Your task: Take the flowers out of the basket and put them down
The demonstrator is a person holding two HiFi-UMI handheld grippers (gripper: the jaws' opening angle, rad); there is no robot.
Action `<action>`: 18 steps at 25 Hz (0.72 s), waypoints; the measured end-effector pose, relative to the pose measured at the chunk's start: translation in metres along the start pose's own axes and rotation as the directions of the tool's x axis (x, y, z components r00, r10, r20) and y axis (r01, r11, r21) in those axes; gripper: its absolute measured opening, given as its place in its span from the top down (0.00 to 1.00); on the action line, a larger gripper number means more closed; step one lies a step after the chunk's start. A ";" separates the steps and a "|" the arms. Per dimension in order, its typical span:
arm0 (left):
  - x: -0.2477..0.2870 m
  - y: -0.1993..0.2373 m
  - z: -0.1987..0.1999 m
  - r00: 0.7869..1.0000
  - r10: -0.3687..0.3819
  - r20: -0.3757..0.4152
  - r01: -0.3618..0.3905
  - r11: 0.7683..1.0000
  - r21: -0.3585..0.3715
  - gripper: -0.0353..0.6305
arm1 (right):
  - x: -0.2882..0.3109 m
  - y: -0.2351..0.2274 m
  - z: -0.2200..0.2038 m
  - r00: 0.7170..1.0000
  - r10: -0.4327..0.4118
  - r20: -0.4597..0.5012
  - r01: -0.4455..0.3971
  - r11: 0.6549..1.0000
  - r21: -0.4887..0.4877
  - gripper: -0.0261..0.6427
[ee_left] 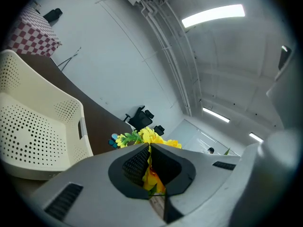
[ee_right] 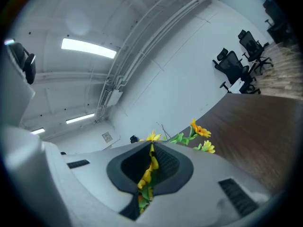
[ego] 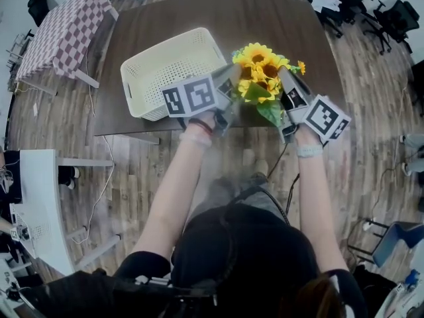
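Observation:
A bunch of yellow sunflowers (ego: 261, 73) with green leaves is held up over the dark brown table (ego: 278, 25), just right of the cream perforated basket (ego: 169, 71). My left gripper (ego: 232, 83) is shut on the bunch from its left side. My right gripper (ego: 285, 85) is shut on it from the right. In the left gripper view, yellow petals are pinched between the closed jaws of the left gripper (ee_left: 149, 149), with blooms (ee_left: 142, 137) above and the basket (ee_left: 38, 126) to the left. In the right gripper view, the right gripper (ee_right: 151, 149) pinches petals and leaves, and small blooms (ee_right: 201, 132) stick out.
A table with a red-checked cloth (ego: 66, 32) stands at the far left. Office chairs (ego: 371, 5) are at the far right. A white desk (ego: 40, 204) is at my left side. The brown table's front edge (ego: 132, 130) runs just under the grippers.

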State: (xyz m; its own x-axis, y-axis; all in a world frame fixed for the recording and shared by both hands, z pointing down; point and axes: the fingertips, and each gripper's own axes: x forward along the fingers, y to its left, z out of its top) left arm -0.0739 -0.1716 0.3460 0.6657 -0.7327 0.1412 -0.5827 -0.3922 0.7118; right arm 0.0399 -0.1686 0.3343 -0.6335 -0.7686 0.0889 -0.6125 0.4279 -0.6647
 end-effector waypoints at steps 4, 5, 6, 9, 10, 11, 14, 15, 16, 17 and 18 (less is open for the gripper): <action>0.021 -0.009 -0.012 1.000 -0.012 -0.023 0.012 1.000 -0.005 0.94 | -0.012 -0.018 0.011 1.000 -0.010 0.010 0.010 1.000 -0.003 0.95; 0.025 -0.010 -0.013 1.000 -0.016 -0.027 0.015 1.000 -0.006 0.94 | -0.013 -0.021 0.013 1.000 -0.013 0.013 0.014 1.000 -0.004 0.95; 0.030 -0.011 -0.014 0.999 -0.019 -0.031 0.019 1.000 -0.007 0.94 | -0.014 -0.025 0.016 1.000 -0.019 0.014 0.019 1.000 -0.002 0.95; 0.055 -0.025 -0.026 0.999 -0.018 -0.044 0.017 1.000 -0.009 0.94 | -0.030 -0.048 0.031 0.999 -0.035 0.013 0.035 0.999 0.006 0.95; 0.070 -0.035 -0.034 0.999 -0.014 -0.048 0.014 1.000 -0.008 0.94 | -0.040 -0.062 0.040 0.999 -0.037 0.011 0.037 0.999 0.010 0.95; 0.086 -0.046 -0.043 0.999 -0.011 -0.051 0.010 1.000 -0.007 0.94 | -0.051 -0.077 0.051 0.999 -0.038 0.010 0.038 0.999 0.012 0.95; 0.116 -0.058 -0.058 0.998 -0.008 -0.062 0.008 1.000 -0.008 0.94 | -0.066 -0.105 0.066 0.999 -0.041 0.006 0.041 0.999 0.014 0.95; 0.120 -0.056 -0.059 0.998 -0.010 -0.068 0.009 1.000 -0.010 0.94 | -0.064 -0.108 0.066 0.999 -0.044 0.006 0.044 0.999 0.014 0.95; 0.121 -0.052 -0.060 0.997 -0.012 -0.074 0.012 1.000 -0.013 0.94 | -0.063 -0.111 0.064 0.999 -0.048 0.005 0.048 0.999 0.014 0.95; 0.123 -0.049 -0.061 0.997 -0.014 -0.079 0.013 1.000 -0.017 0.94 | -0.061 -0.113 0.063 0.999 -0.053 0.003 0.053 0.998 0.017 0.95; 0.125 -0.046 -0.062 0.996 -0.015 -0.084 0.013 1.000 -0.021 0.94 | -0.060 -0.116 0.061 0.998 -0.059 0.000 0.059 0.998 0.019 0.95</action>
State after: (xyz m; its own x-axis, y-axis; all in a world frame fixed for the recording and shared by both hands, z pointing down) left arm 0.0651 -0.2108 0.3738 0.7108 -0.6779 0.1876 -0.5641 -0.3901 0.7278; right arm 0.1775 -0.2013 0.3609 -0.5960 -0.7927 0.1280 -0.6399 0.3725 -0.6721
